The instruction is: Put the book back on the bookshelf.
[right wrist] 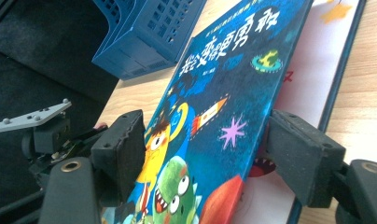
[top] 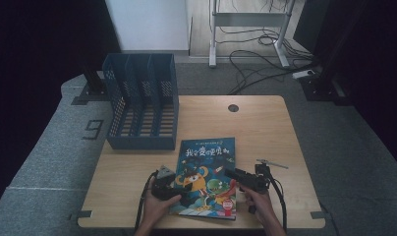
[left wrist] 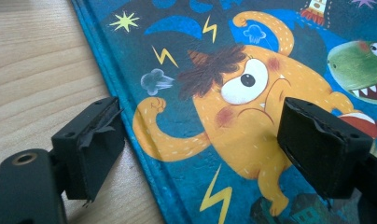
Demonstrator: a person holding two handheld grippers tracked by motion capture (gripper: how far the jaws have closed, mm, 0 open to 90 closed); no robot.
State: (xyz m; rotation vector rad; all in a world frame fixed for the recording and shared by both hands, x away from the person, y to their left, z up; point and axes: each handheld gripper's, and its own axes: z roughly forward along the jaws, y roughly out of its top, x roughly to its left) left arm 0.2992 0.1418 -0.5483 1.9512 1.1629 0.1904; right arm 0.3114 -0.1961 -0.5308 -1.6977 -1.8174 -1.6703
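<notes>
Book: where it lies at the near edge of the table (top: 265, 123), we see a glossy hardback book (top: 206, 177) with a dark blue cartoon cover, its front board lifted off the white page beneath.
Rack: we see a blue plastic rack (top: 142, 105), perforated and split into upright slots, standing at the far left of the table, near the book.
Table: we see pale wood grain, rounded corners and a round dark hole near the far edge.
Room: we note grey carpet, loose black cables and a metal frame beyond.
Left gripper (left wrist: 200, 154): we see its jaws released, one over the wood, one over the cover.
Right gripper (right wrist: 205, 154): we see it level, jaws set wide on either side of the raised cover, gripping nothing.
</notes>
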